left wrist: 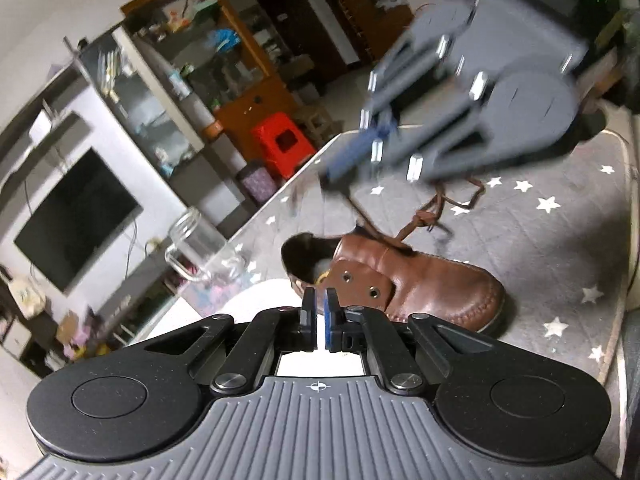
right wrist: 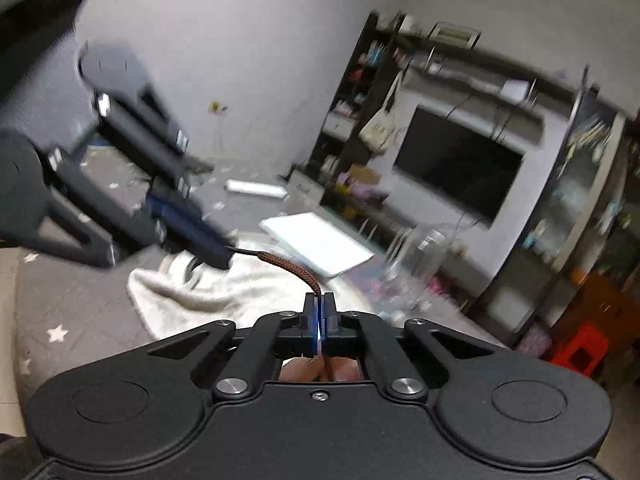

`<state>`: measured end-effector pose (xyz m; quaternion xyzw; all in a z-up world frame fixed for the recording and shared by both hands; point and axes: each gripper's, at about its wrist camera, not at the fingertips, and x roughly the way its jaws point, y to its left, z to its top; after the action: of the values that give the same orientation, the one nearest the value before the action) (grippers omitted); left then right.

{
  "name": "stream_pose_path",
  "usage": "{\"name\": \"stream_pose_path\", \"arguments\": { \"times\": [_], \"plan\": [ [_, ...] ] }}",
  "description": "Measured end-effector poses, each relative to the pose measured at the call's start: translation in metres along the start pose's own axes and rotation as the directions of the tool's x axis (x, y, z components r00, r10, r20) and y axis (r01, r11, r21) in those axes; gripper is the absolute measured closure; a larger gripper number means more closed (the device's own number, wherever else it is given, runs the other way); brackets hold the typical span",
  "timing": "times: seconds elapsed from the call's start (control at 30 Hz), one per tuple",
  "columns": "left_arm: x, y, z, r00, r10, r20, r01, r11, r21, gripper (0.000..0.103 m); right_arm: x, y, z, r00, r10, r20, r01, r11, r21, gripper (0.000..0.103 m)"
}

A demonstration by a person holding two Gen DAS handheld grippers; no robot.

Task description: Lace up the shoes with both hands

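- Brown leather shoe (left wrist: 404, 280): lies on the star-patterned mat (left wrist: 560, 248), eyelets empty.
- Brown shoelace (right wrist: 294, 266): raised between both tools.
- Right gripper (right wrist: 319, 306): jaws clamped on the lace.
- Left gripper (right wrist: 216, 252): jaws together, seemingly pinching the black aglet.
- Step, judged: threading. Next: steer the aglet into an eyelet (left wrist: 374, 291).

A clear glass mug (left wrist: 200, 246) stands near the edge of the table (left wrist: 560, 248), which wears a grey cover with white stars. A white cloth (right wrist: 224, 284) lies crumpled beside it. Beyond, a dark television (left wrist: 76, 216) hangs, and a red stool (left wrist: 282, 146) sits by wooden shelves (left wrist: 244, 60).
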<state>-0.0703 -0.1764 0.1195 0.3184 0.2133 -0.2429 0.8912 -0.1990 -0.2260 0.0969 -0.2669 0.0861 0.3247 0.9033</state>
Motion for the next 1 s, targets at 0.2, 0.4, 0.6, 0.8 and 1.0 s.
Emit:
{"name": "stream_pose_path", "arguments": {
  "times": [0.2, 0.4, 0.6, 0.8, 1.0],
  "plan": [
    [0.028, 0.005, 0.008, 0.996, -0.086, -0.018, 0.083, 0.99, -0.113, 0.088, -0.012, -0.003, 0.001, 0.999, -0.045, -0.005, 0.045, 0.997, -0.068, 0.102],
    [0.057, 0.0, 0.021, 0.994, -0.104, -0.036, 0.097, 0.98, -0.172, 0.071, -0.007, -0.005, -0.01, 0.997, -0.073, -0.029, 0.071, 0.995, -0.074, 0.102],
    [0.083, 0.009, 0.025, 0.993, -0.1, -0.07, 0.077, 0.958, -0.276, 0.071, -0.004, -0.012, -0.018, 0.996, -0.085, -0.032, 0.082, 0.994, -0.07, 0.102],
    [0.1, 0.013, 0.028, 0.99, -0.101, -0.095, 0.063, 0.94, -0.335, 0.071, -0.002, -0.018, -0.028, 0.995, -0.091, -0.042, 0.088, 0.995, -0.05, 0.102],
    [0.1, 0.018, 0.025, 0.988, -0.119, -0.1, 0.078, 0.935, -0.346, 0.07, 0.0, -0.022, -0.032, 0.994, -0.095, -0.054, 0.092, 0.994, -0.051, 0.102]
  ]
}}
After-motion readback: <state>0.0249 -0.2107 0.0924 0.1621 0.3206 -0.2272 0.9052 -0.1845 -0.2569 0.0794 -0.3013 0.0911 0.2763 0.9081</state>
